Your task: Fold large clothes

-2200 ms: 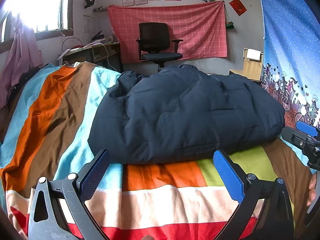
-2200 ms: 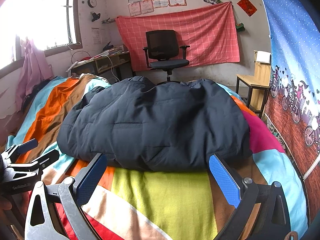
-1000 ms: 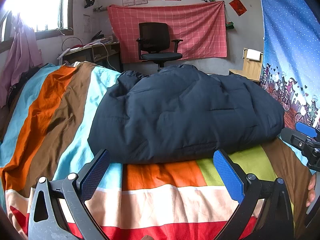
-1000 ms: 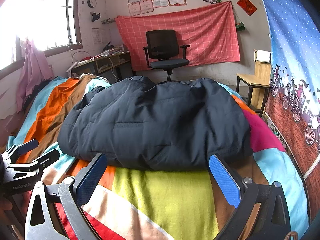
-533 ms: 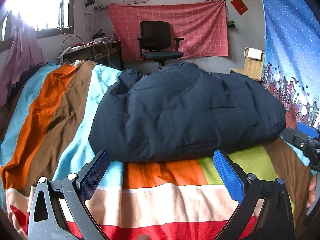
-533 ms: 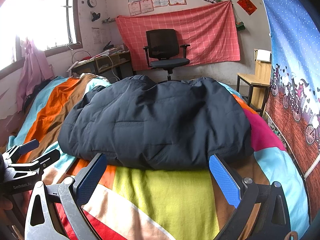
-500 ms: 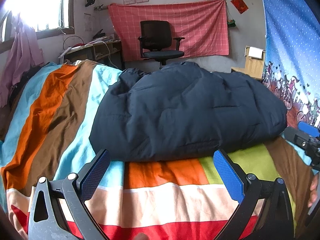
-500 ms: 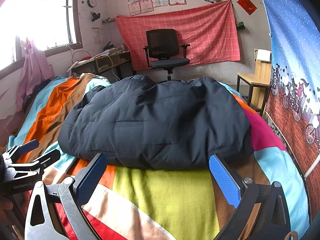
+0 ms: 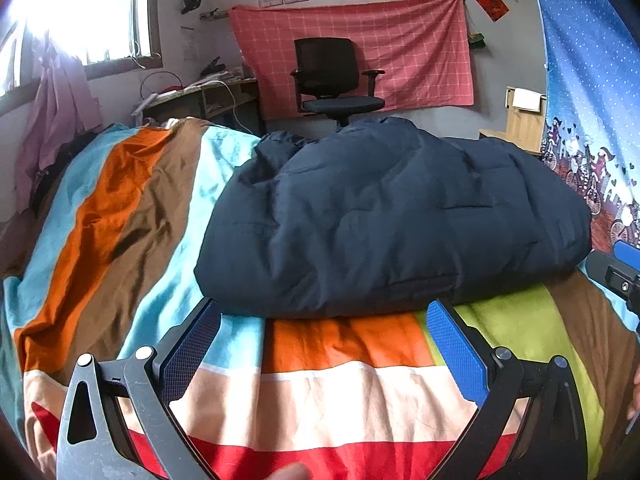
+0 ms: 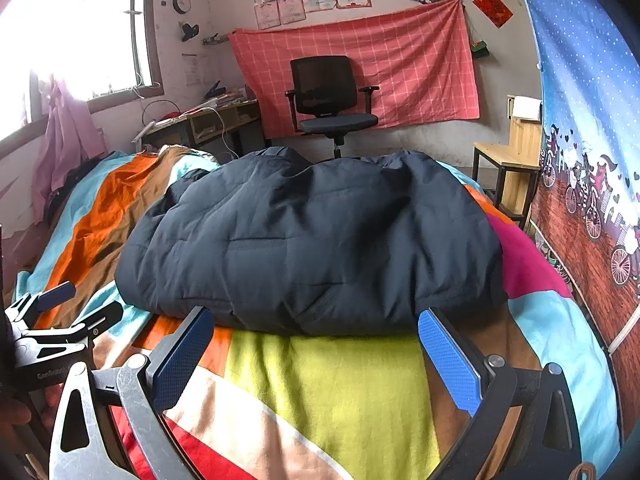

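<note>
Bedspread [image 9: 320, 344], folded jacket [image 9: 384, 216] unmoved, view nudged

Folded navy padded coat [image 10: 312, 248] lies on striped bedspread [image 10: 332, 384], right gripper [image 10: 316, 344] fingers spread before it

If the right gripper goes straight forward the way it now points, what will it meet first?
Most likely the near edge of the dark blue padded jacket. The right gripper is open over the striped bedspread, nothing between; depth is uncertain.
</note>
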`<state>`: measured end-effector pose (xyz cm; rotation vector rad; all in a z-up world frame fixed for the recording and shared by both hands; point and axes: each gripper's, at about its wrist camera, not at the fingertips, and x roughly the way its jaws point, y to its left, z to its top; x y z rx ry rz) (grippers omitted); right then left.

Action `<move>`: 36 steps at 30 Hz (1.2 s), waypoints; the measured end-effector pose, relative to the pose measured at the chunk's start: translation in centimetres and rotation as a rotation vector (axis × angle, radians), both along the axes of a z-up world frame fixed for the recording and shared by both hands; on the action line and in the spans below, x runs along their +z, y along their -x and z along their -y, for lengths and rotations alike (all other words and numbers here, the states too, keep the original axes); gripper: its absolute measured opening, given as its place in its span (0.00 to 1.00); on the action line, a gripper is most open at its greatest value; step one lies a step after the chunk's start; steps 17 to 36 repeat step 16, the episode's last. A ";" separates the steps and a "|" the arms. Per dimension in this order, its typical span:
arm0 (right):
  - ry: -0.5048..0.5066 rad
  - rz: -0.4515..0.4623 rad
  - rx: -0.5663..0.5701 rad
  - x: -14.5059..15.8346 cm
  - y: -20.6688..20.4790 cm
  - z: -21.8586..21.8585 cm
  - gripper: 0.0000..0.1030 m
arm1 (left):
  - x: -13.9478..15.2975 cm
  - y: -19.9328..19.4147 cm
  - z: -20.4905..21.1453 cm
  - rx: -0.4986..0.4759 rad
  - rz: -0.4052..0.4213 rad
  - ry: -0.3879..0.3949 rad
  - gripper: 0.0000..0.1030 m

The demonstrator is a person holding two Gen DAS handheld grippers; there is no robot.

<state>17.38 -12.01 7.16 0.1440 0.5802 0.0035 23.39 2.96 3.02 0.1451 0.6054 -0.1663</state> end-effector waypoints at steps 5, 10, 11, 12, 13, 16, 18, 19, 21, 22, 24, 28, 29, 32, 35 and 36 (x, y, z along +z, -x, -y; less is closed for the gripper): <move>-0.010 -0.012 0.007 0.0 0.0 0.2 1.00 | 0.0 0.1 0.1 -0.005 0.005 -0.007 0.98; -0.009 -0.014 0.017 0.1 0.3 0.2 1.00 | -0.1 0.1 0.2 0.001 0.016 -0.029 0.98; -0.009 -0.015 0.016 0.1 0.1 0.3 1.00 | -0.1 0.1 0.1 0.005 0.023 -0.035 0.98; -0.009 -0.017 0.015 0.1 0.1 0.3 1.00 | -0.1 0.1 0.0 0.012 0.034 -0.043 0.98; -0.010 -0.018 0.015 0.1 0.1 0.4 1.00 | 0.0 0.2 0.0 0.019 0.045 -0.048 0.98; -0.011 -0.026 0.012 0.1 0.2 0.5 1.00 | 0.0 0.0 -0.4 0.027 0.044 -0.043 0.98; -0.011 -0.026 0.012 0.1 0.2 0.5 1.00 | 0.0 0.0 -0.4 0.027 0.044 -0.043 0.98; -0.011 -0.026 0.012 0.1 0.2 0.5 1.00 | 0.0 0.0 -0.4 0.027 0.044 -0.043 0.98; -0.011 -0.026 0.012 0.1 0.2 0.5 1.00 | 0.0 0.0 -0.4 0.027 0.044 -0.043 0.98; -0.011 -0.026 0.012 0.1 0.2 0.5 1.00 | 0.0 0.0 -0.4 0.027 0.044 -0.043 0.98; -0.011 -0.026 0.012 0.1 0.2 0.5 1.00 | 0.0 0.0 -0.4 0.027 0.044 -0.043 0.98; -0.011 -0.026 0.012 0.1 0.2 0.5 1.00 | 0.0 0.0 -0.4 0.027 0.044 -0.043 0.98; -0.011 -0.026 0.012 0.1 0.2 0.5 1.00 | 0.0 0.0 -0.4 0.027 0.044 -0.043 0.98; -0.011 -0.026 0.012 0.1 0.2 0.5 1.00 | 0.0 0.0 -0.4 0.027 0.044 -0.043 0.98; -0.011 -0.026 0.012 0.1 0.2 0.5 1.00 | 0.0 0.0 -0.4 0.027 0.044 -0.043 0.98; -0.011 -0.026 0.012 0.1 0.2 0.5 1.00 | 0.0 0.0 -0.4 0.027 0.044 -0.043 0.98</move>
